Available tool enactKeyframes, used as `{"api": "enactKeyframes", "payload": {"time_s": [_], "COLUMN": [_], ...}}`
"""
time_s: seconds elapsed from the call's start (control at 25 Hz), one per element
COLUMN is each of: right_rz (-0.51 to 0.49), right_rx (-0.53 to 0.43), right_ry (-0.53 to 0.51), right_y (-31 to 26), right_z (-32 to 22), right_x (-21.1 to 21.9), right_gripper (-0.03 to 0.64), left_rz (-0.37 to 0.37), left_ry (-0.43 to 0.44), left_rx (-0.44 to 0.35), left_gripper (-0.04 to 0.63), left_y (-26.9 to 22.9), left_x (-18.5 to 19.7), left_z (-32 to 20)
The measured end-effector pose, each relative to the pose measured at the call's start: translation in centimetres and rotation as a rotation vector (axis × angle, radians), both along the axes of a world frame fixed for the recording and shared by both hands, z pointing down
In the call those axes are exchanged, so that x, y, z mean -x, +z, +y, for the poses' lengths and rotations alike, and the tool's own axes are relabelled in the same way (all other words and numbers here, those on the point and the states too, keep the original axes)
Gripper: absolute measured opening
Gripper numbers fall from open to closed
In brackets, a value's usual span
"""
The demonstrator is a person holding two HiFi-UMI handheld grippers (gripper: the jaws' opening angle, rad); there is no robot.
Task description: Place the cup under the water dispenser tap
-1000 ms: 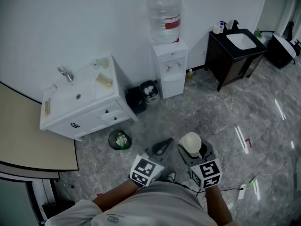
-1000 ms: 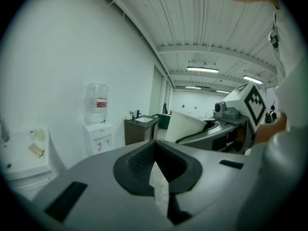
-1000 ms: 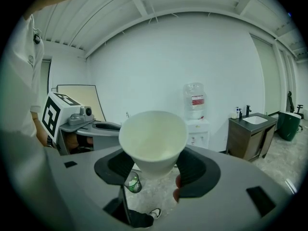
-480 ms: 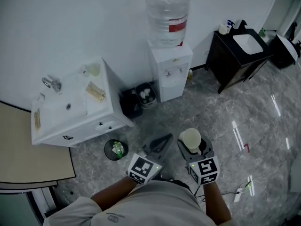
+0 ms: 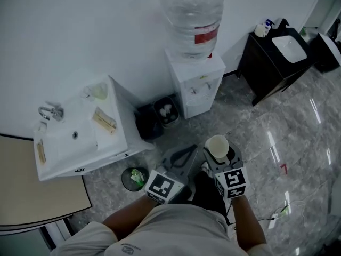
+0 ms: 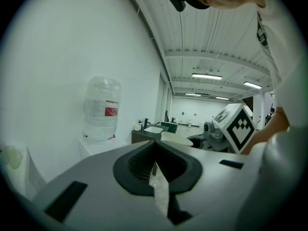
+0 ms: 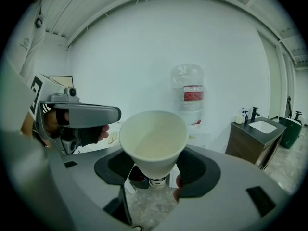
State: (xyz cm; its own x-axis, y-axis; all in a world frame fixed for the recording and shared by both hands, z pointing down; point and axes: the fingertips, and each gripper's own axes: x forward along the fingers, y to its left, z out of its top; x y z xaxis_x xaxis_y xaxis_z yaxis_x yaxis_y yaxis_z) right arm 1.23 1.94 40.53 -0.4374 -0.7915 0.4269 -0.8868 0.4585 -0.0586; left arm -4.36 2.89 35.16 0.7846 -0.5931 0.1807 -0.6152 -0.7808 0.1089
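A white paper cup stands upright between the jaws of my right gripper, which is shut on its lower part. In the right gripper view the cup is empty and fills the middle. The white water dispenser with its clear bottle stands against the wall ahead, its taps facing me and still some way off above the floor. My left gripper is beside the cup on the left, shut and empty. From the left gripper view the dispenser shows to the left.
A white sink cabinet stands at the left and two black bins sit beside the dispenser. A small green-filled bin is near my left arm. A dark vanity is at the right; a power strip lies on the grey marble floor.
Both grippers have moved forward toward the dispenser, which now looks larger and closer. The cup stays held in the right gripper. The sink cabinet has slid left and down in view.
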Motion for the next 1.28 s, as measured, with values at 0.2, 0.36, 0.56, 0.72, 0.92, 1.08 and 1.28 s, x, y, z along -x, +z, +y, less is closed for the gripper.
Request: {"api": "enactKeyframes", "payload": {"time_s": [0.2,0.36,0.56,0.72,0.92,1.08,1.28], "right_rz": [0.013,0.011,0.001,0.021,0.095,0.130,0.147], "right_rx": [0.011,0.025,0.055,0.097,0.136,0.155,0.157], "right_ry": [-0.034,-0.096,-0.164,-0.200,-0.214,-0.198,-0.182], "right_y": [3.3,6.5,11.6,17.5,27.0,34.7,42.3], "right_z": [-7.4,-13.6,-20.6,-23.9,-26.4,-27.9,-31.0], "right_x": [-0.8,-1.5,-1.9,-1.7,-1.3,-0.8,-0.2], "right_gripper": [0.279,0.279,0.279,0.279,0.279,0.279,0.279], "left_rz": [0.043,0.072,0.072,0.076,0.056,0.011,-0.044], "left_ry": [-0.045,-0.082,-0.142,-0.172,-0.145,-0.108,-0.082], "left_rx": [-0.022,-0.019,0.017,0.067,0.115,0.136,0.166], "left_gripper": [0.005,0.006,0.005,0.006,0.005,0.005,0.005], "left_y": [0.8,1.2,2.9,5.4,10.0,14.9,20.3], "left_x": [-1.3,-2.8,-4.1,-4.5,-4.4,-3.9,-3.6], "left_z": [-6.9,-12.8,-19.9,-23.7,-26.1,-26.6,-27.4]}}
